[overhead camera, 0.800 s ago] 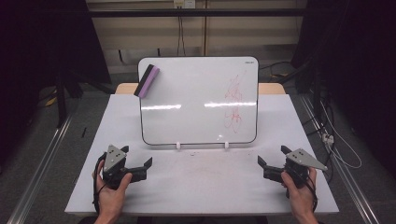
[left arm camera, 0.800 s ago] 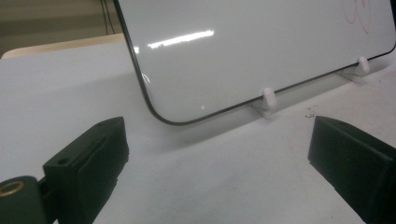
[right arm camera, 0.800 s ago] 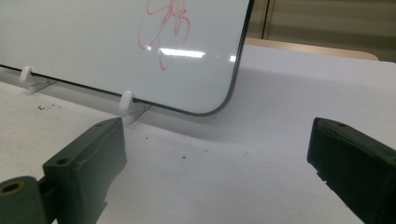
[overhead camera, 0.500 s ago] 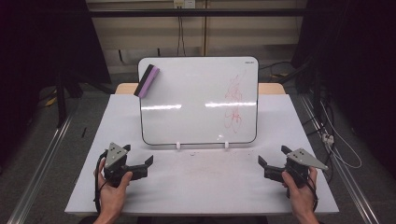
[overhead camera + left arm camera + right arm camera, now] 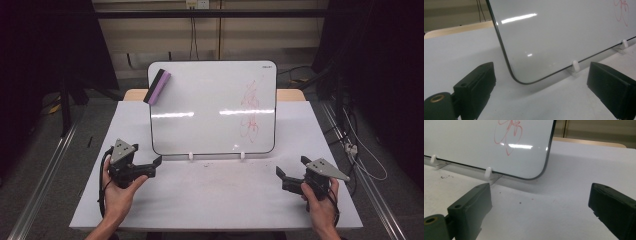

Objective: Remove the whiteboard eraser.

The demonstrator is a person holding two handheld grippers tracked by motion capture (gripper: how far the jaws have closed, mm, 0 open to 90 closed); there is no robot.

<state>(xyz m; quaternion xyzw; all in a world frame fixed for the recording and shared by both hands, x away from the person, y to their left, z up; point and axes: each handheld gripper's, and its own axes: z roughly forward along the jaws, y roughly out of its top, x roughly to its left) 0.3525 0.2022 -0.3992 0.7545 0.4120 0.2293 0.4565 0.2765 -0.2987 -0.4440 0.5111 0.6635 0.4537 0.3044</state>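
Note:
A white board (image 5: 210, 107) stands propped on two small white clips (image 5: 190, 156) in the middle of the table, with red scribbles (image 5: 251, 110) on its right half. A purple and black eraser (image 5: 157, 86) clings to its upper left corner. My left gripper (image 5: 152, 166) rests low at the front left, open and empty, its jaws toward the board's lower left corner (image 5: 517, 77). At the front right my right gripper (image 5: 281, 178) is open and empty too, and its view takes in the board's lower right corner (image 5: 536, 175) and the red scribbles (image 5: 507, 135).
The white table top (image 5: 215, 190) carries small dark specks in front of the board. A wooden edge (image 5: 290, 94) shows behind the board. Metal rails (image 5: 40, 185) run along both sides of the table, and cables (image 5: 365, 160) lie on the floor at the right.

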